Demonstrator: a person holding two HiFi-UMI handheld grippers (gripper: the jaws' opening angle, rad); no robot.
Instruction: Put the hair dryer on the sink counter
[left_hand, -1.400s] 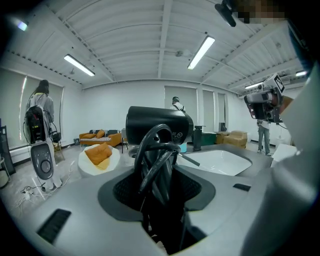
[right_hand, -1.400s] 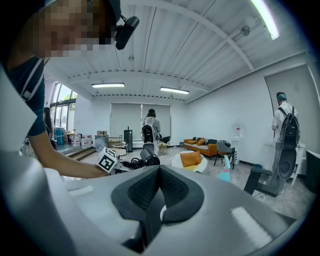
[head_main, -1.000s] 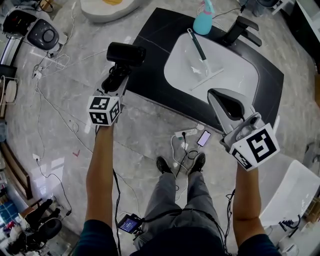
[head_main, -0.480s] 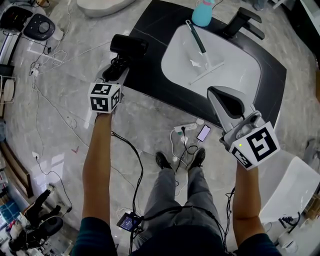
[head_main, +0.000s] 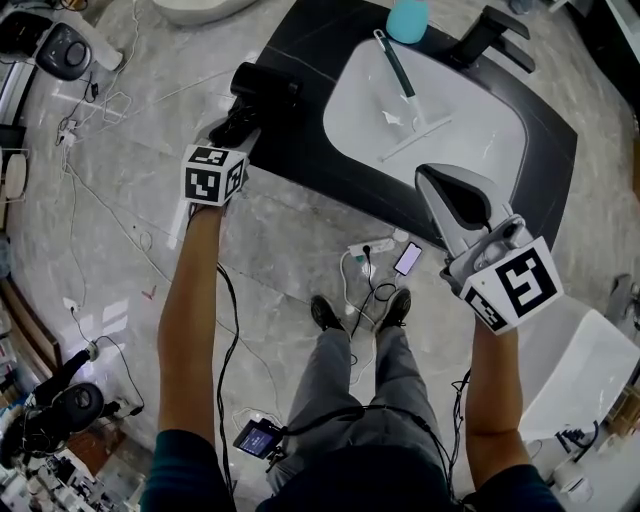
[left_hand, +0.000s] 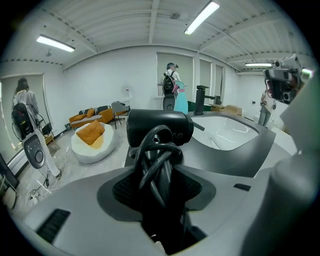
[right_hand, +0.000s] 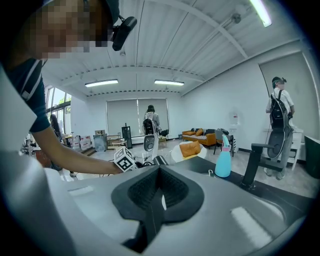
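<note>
head view, hair dryer (head_main: 264, 85): black, pinched by its handle in the left gripper (head_main: 241, 122). Barrel lies crosswise at the tip, handle runs back along the jaws.
head view, sink counter (head_main: 318, 160): dark slab. The barrel hangs over its left edge, so bare slab lies ahead and to the right, between that edge and the white basin (head_main: 450, 135).
head view, right gripper (head_main: 436, 190): over the counter's front edge by the basin, well apart from the dryer. The left hand is the nearer one.
head view, clutter: squeegee (head_main: 398, 80) in the basin, blue spray bottle (head_main: 407, 17) and faucet (head_main: 490, 40) at the back, all clear of the left strip.
left gripper view, left gripper (left_hand: 160, 180): jaws clamped on the handle and the cord (left_hand: 159, 150) wound round it. Barrel (left_hand: 160, 127) sits straight ahead, counter (left_hand: 240, 157) below and to the right.
right gripper view, right gripper (right_hand: 155, 200): jaws pressed together, nothing between them.
vs earlier frame: left arm reaches further out, dryer lower and closer to the slab but still astride the left edge. Grip unchanged. Right gripper has barely shifted.
coming move (my read): carry it right, onto the slab, and set it down short of the basin.
</note>
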